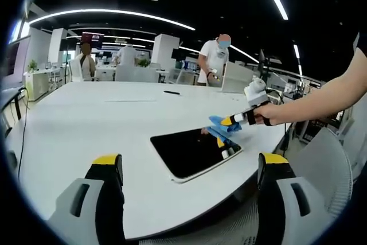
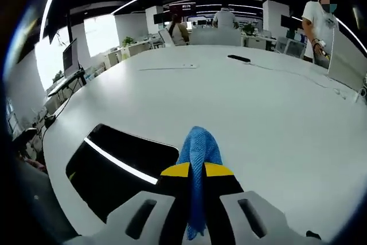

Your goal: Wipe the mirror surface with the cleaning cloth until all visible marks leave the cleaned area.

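Observation:
A dark rectangular mirror (image 1: 192, 152) lies flat on the white table (image 1: 86, 124) near its front edge. My left gripper (image 1: 192, 167) stands open, its yellow-tipped jaws wide apart in front of the mirror, holding nothing. From the right comes my right gripper (image 1: 232, 121), held by a person's hand, shut on a blue cleaning cloth (image 1: 221, 125) at the mirror's far right corner. In the right gripper view the blue cloth (image 2: 198, 150) is pinched between the closed jaws of my right gripper (image 2: 196, 170), with the mirror (image 2: 117, 164) just to its left, reflecting a ceiling light strip.
A black remote-like object (image 2: 238, 58) and a thin cable (image 2: 287, 72) lie far across the table. People stand at desks in the background. A mesh chair (image 1: 330, 167) sits by the table's right edge.

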{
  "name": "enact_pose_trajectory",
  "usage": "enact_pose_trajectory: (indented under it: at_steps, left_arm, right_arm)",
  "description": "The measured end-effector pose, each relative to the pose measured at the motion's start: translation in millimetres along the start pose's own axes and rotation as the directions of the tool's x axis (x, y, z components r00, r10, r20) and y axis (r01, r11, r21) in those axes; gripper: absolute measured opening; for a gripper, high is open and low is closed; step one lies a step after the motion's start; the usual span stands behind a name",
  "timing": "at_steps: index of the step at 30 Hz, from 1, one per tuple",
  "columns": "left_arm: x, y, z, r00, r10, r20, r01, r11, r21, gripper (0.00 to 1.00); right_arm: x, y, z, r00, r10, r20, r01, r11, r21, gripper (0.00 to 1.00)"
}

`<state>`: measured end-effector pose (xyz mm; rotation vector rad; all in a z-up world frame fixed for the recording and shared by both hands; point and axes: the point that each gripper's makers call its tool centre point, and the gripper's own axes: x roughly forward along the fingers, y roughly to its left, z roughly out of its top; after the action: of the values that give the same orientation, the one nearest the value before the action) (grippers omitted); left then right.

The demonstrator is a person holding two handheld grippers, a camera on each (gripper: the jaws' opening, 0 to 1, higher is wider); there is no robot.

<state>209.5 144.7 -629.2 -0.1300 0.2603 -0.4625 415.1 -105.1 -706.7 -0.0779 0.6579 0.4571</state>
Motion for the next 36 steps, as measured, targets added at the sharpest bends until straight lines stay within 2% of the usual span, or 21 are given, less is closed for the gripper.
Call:
enact_pose_trajectory:
  at_steps: [6,8,10,17,23,26,27,31,36]
  left_arm:
    - [-0.1,-0.4,0.9,1.000,-0.003,0.007,0.003,1.000,-0.003,0.97]
    - [-0.3,-0.4,0.9,1.000,-0.001,0.007,0.001,1.000,-0.003,0.97]
    - [-0.1,-0.3,0.7,1.000,-0.001,0.006,0.001,1.000,-0.004,0.97]
    - [0.0,-0.1,1.1,1.000,-0.001,0.008,0.001,1.000,-0.006,0.97]
    - [0.4,-0.8,1.4,1.000,-0.007,0.010,0.007,1.000,-0.008,0.97]
    - [0.2,-0.8,1.5,1.000,-0.006,0.012,0.006,1.000,-0.009,0.97]
    - [0.1,-0.8,1.5,1.000,-0.006,0.012,0.006,1.000,-0.009,0.97]
    - [0.2,-0.9,1.9,1.000,-0.007,0.014,0.007,1.000,-0.010,0.97]
    - [0.3,-1.5,1.9,1.000,-0.012,0.014,0.012,1.000,-0.010,0.97]
  right_arm:
    - [7.7,9.8,9.7,1.000,0.011,-0.001,-0.011,1.000,-0.017,0.02]
    - [9.4,3.9,14.0,0.999,-0.052,0.013,0.053,0.996,-0.069,0.02]
    - [13.6,7.1,13.4,0.999,-0.038,0.011,0.039,0.998,-0.048,0.02]
    - [25.0,4.6,5.9,0.998,-0.058,-0.029,0.056,0.996,-0.075,0.02]
    - [27.4,16.9,2.5,0.998,-0.045,-0.042,0.042,0.996,-0.081,0.02]
    - [31.7,19.3,-7.8,0.995,-0.036,-0.093,0.026,0.994,-0.105,0.02]
    - [33.0,16.7,-8.7,0.995,-0.053,-0.089,0.042,0.992,-0.118,0.01]
    - [32.4,19.0,-6.2,0.995,-0.047,-0.085,0.038,0.995,-0.097,0.01]
    - [42.6,17.8,-1.4,0.994,-0.046,-0.098,0.031,0.988,-0.148,0.01]
